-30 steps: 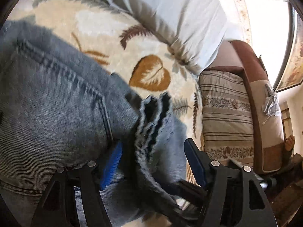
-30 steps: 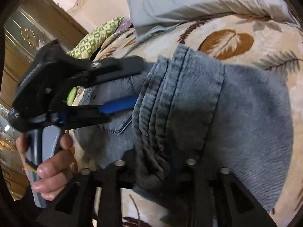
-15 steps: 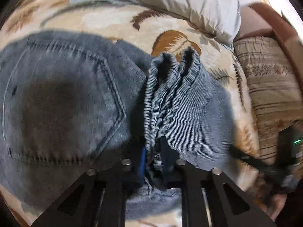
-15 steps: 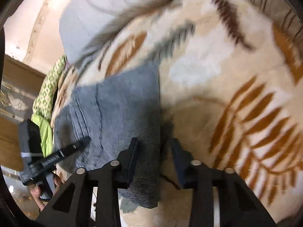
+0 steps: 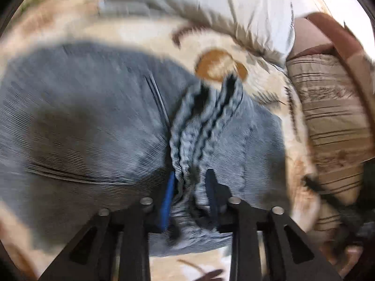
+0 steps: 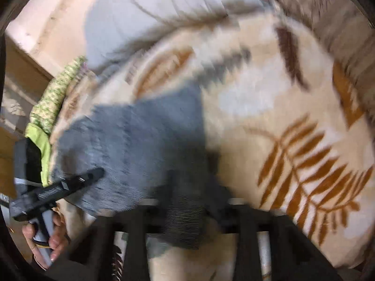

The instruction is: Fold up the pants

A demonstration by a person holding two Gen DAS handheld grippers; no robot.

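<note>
The denim pants (image 5: 89, 126) lie on the leaf-patterned blanket (image 6: 281, 121), their bunched hem pinched between your left gripper (image 5: 191, 187) fingers, and your right gripper (image 6: 187, 201) is clamped on a fold at their near edge.

You are working in a home bedroom.
You see a leaf-patterned blanket (image 6: 269, 107) on the bed, a grey pillow (image 5: 222, 7), and a striped cushion (image 5: 328, 107) beside it.
</note>
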